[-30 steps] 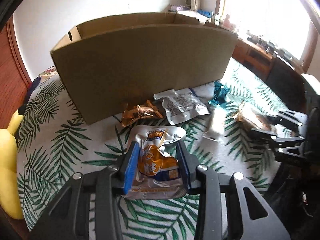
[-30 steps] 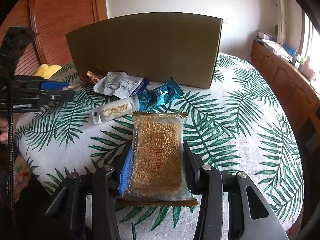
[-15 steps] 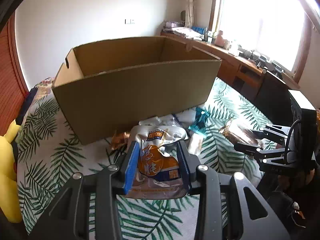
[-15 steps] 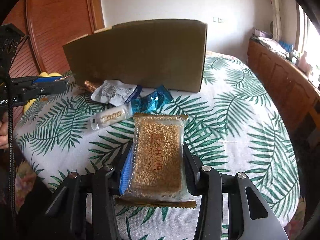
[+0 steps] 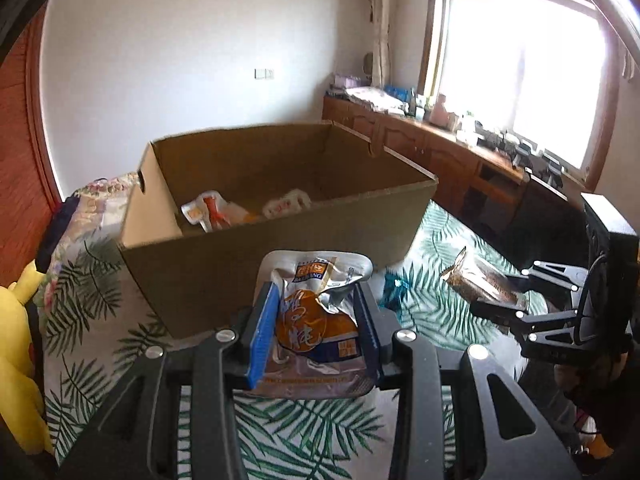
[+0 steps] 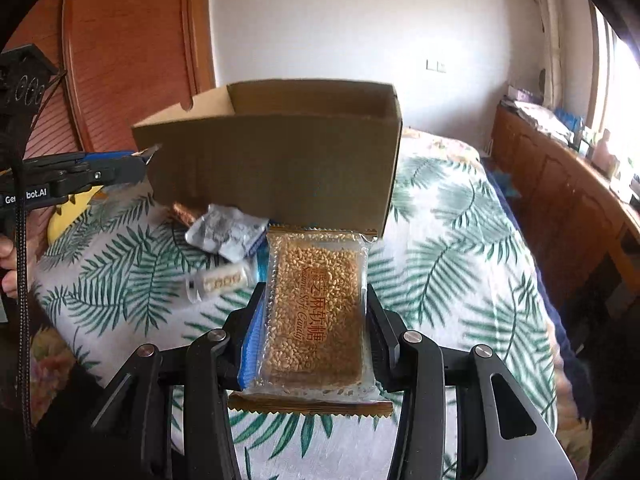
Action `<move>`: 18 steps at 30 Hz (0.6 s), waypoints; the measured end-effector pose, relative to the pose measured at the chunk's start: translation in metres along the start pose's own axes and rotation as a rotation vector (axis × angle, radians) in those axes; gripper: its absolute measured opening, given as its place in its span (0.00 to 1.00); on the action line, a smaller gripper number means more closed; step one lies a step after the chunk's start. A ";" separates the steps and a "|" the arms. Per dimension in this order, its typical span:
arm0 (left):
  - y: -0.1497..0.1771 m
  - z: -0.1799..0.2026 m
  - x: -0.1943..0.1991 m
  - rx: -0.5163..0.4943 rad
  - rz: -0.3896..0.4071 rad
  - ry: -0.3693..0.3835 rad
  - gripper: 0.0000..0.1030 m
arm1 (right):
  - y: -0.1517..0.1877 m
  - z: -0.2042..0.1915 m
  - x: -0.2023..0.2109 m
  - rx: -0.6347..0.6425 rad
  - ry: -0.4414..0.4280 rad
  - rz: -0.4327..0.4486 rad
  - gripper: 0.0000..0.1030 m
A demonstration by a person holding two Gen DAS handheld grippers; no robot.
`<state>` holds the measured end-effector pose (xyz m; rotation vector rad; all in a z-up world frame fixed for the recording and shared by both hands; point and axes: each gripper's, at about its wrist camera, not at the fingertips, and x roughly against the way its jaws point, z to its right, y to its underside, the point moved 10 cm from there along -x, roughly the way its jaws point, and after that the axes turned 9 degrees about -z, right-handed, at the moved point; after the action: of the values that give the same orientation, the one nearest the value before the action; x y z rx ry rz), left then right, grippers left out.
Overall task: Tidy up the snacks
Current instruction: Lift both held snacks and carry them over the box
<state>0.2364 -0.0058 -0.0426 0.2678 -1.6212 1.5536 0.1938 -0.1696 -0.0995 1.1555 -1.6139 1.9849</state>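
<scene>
My left gripper (image 5: 316, 316) is shut on a silver and orange snack pouch (image 5: 316, 320), held above the table in front of the open cardboard box (image 5: 280, 248). Inside the box lie two or three white and orange packets (image 5: 216, 210). My right gripper (image 6: 316, 312) is shut on a clear sesame candy pack (image 6: 316, 312), raised just before the box's near wall (image 6: 280, 168). In the left wrist view the right gripper (image 5: 492, 300) shows at the right with its pack (image 5: 480, 282). The left gripper (image 6: 146, 156) shows at the left edge of the right wrist view.
On the palm-leaf tablecloth (image 6: 460, 248) by the box lie a silver packet (image 6: 226, 232), a white wrapped roll (image 6: 222, 280), a brown wrapper (image 6: 184, 214) and a blue wrapper (image 5: 394, 286). A yellow plush toy (image 5: 16, 352) sits at the left. Wooden cabinets (image 5: 460, 160) stand under the window.
Both grippers have risen with their snacks still held. The box's open top and the packets inside have come into the left wrist view; the box rim now shows in the right wrist view.
</scene>
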 end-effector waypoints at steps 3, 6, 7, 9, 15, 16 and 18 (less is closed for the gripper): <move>-0.009 -0.007 0.006 0.023 0.028 -0.009 0.36 | -0.014 0.000 0.004 0.018 -0.007 0.026 0.43; -0.018 -0.015 0.009 0.035 0.046 -0.019 0.36 | -0.027 0.001 0.006 0.032 -0.011 0.053 0.43; -0.021 -0.017 0.009 0.039 0.052 -0.022 0.36 | -0.030 0.001 0.007 0.034 -0.012 0.060 0.43; -0.028 -0.021 0.008 0.046 0.061 -0.033 0.36 | -0.038 0.003 0.007 0.037 -0.014 0.073 0.43; -0.047 -0.029 0.002 0.055 0.085 -0.047 0.36 | -0.061 0.008 0.008 0.052 -0.019 0.115 0.43; -0.049 -0.030 0.001 0.058 0.088 -0.047 0.36 | -0.065 0.009 0.008 0.055 -0.020 0.122 0.43; -0.055 -0.031 0.000 0.072 0.104 -0.044 0.36 | -0.073 0.010 0.007 0.060 -0.020 0.135 0.43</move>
<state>0.2867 0.0107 -0.0076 0.2619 -1.6376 1.6975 0.2438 -0.1589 -0.0458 1.1187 -1.6941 2.1252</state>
